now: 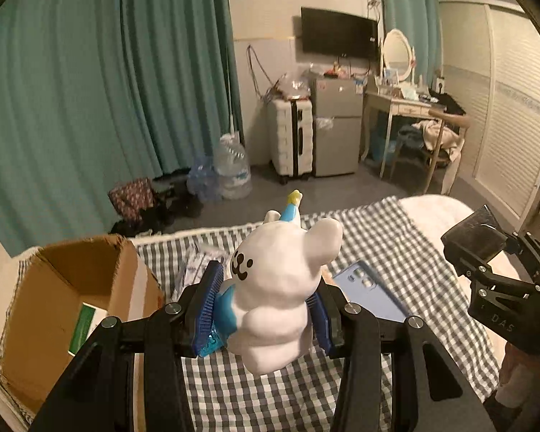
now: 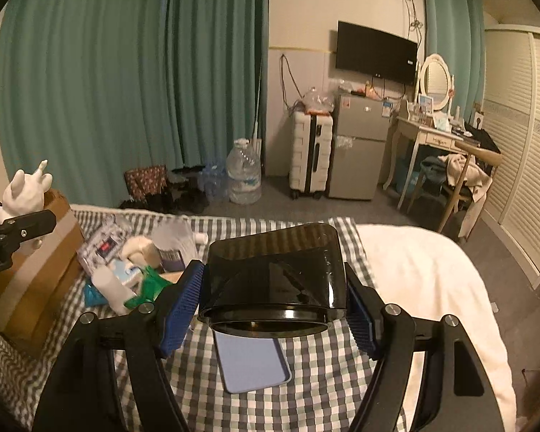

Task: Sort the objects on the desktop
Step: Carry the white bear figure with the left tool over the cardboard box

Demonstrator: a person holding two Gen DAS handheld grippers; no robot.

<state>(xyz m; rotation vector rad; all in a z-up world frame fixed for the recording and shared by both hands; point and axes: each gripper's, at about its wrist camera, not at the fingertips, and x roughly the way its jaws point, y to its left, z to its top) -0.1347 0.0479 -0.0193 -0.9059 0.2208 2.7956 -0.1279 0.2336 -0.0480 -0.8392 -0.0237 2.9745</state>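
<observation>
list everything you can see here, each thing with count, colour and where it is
bear figurine: 1, white with blue parts, held in left claw above the cloth
dark container: 1, smoky black, held in right claw
phone case: 1, light blue, flat on the cloth under the container
cardboard box: 1, brown, open, left edge of the bed
small packets and bottles: several, white, green, blue, piled beside the box
checked cloth: 1, grey and white, spread on the bed
water jugs: a few, clear, floor by the curtain
suitcase: 1, white, beside the fridge
fridge: 1, silver, under the TV
left claw: 1, black, blue pads
right claw: 1, black, blue pads
</observation>
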